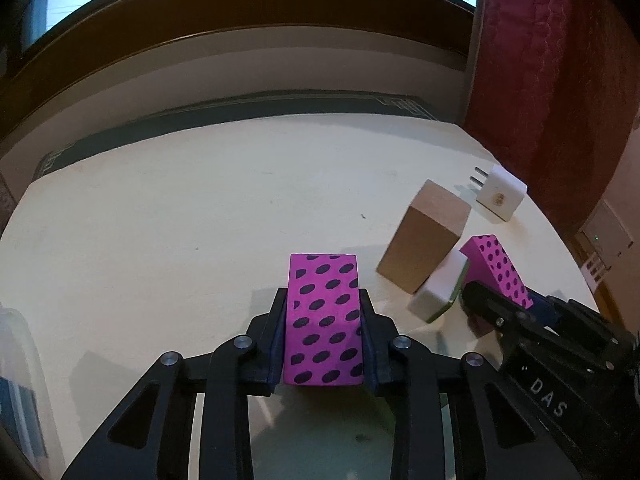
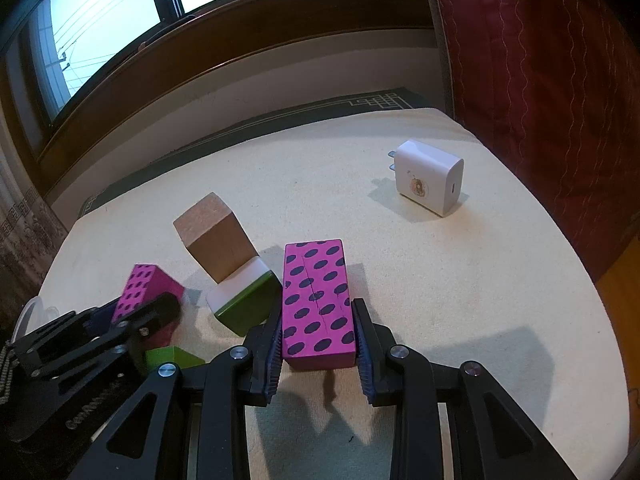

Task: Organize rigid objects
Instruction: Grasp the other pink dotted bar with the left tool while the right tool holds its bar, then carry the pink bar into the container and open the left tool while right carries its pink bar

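My left gripper (image 1: 324, 300) is shut on a magenta block with dark spots (image 1: 324, 320), held a little above the cream table (image 1: 160, 220). In the right wrist view it sits at the lower left (image 2: 132, 312) with that block (image 2: 140, 292) in its fingers. My right gripper (image 2: 318, 308) is shut on a second magenta spotted block (image 2: 316, 300), long side pointing away, low over the table. It also shows at the lower right of the left wrist view (image 1: 508, 300), holding its block (image 1: 496, 268).
A brown wooden block (image 2: 218, 236) leans on a white and green block (image 2: 244, 300) between the grippers. A small green block (image 2: 172, 356) lies under the left gripper. A white charger (image 2: 432, 178) rests far right. A clear container (image 1: 16, 380) stands left; a red curtain (image 2: 540, 80) hangs right.
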Demonstrator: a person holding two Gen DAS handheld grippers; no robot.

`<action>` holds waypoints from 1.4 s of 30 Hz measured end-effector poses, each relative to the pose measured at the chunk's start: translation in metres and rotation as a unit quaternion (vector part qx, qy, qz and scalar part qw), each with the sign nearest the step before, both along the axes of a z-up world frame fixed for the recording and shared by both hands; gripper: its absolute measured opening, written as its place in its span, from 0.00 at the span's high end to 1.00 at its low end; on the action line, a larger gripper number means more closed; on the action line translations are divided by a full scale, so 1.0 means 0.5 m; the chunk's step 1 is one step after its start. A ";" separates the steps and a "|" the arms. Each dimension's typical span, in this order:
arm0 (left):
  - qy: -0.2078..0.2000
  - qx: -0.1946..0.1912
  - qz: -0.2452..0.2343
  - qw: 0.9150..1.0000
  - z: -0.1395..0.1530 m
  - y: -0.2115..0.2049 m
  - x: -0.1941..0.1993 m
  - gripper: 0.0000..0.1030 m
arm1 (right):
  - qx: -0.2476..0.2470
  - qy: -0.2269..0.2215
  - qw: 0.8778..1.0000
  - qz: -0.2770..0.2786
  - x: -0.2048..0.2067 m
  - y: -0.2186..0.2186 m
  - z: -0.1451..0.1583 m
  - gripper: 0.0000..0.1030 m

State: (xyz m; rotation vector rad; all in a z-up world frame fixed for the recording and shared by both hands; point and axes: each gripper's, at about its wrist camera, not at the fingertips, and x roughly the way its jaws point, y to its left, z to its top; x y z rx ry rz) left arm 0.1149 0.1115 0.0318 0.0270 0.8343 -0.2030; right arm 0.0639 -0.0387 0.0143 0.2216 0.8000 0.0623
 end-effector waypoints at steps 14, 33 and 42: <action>-0.042 0.006 0.038 0.998 0.043 0.050 -0.053 0.69 | -0.001 0.000 1.000 0.000 0.000 -0.001 0.000 0.68; -0.068 0.016 0.102 0.992 0.075 0.163 -0.122 0.69 | -0.004 -0.005 1.000 -0.018 -0.012 0.004 0.002 0.69; -0.075 0.010 0.129 0.989 0.074 0.185 -0.133 0.69 | 0.006 -0.009 0.999 -0.044 -0.053 -0.010 0.009 0.70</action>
